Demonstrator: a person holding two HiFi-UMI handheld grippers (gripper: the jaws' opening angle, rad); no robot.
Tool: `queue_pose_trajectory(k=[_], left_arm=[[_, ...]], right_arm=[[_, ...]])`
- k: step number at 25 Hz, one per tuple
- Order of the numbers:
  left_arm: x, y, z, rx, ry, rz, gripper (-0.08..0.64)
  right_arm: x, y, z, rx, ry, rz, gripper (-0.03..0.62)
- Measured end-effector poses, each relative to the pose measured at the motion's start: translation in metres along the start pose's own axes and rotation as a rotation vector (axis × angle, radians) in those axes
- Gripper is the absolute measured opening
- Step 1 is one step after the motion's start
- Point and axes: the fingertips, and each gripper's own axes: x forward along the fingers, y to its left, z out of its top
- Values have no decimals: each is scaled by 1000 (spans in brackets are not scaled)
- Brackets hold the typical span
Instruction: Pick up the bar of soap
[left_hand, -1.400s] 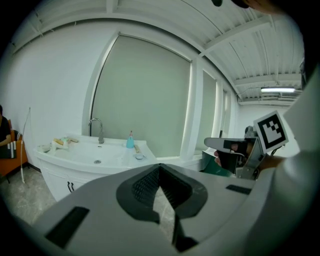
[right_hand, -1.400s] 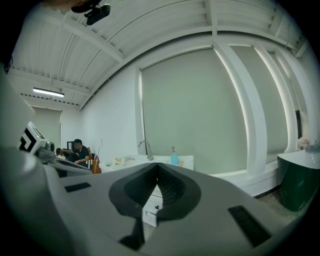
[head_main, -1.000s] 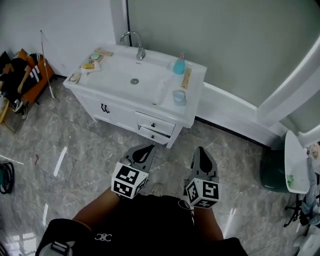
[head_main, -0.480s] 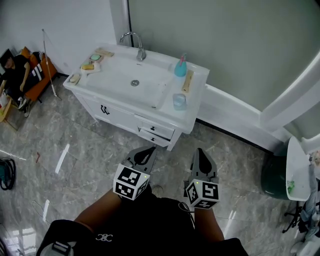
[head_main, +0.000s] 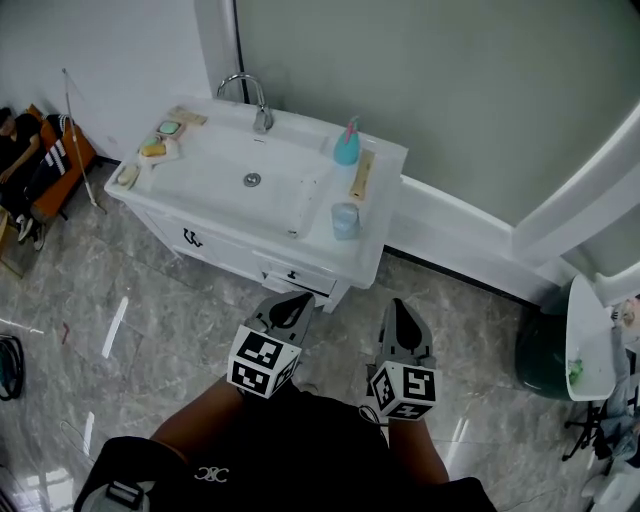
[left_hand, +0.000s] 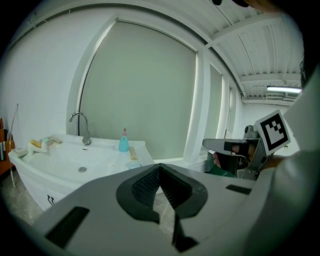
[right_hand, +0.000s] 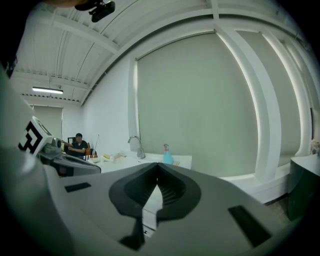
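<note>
A yellow bar of soap lies on a white dish on the left rim of the white sink vanity. A green bar sits behind it and a beige bar in front. In the left gripper view the yellow bar of soap shows far off at the left. My left gripper and right gripper hang side by side over the floor, short of the vanity. Both are shut with nothing between the jaws.
On the vanity stand a chrome faucet, a blue pump bottle, a wooden brush and a small cup. A drawer front faces me. A person sits at the far left. A dark green bin stands at the right.
The vanity has slid a little left and nearer in the head view. Both grippers stay shut and keep their places.
</note>
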Motion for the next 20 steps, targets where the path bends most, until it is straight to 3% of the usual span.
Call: queue_pose_trajectory(k=[11, 20], left_arm=[[75, 55, 35, 9, 1, -64, 2], [127, 101, 56, 7, 53, -108, 2]], right_arm=[[87, -19, 16, -1, 21, -43, 6], [142, -31, 37, -12, 18, -109, 6]])
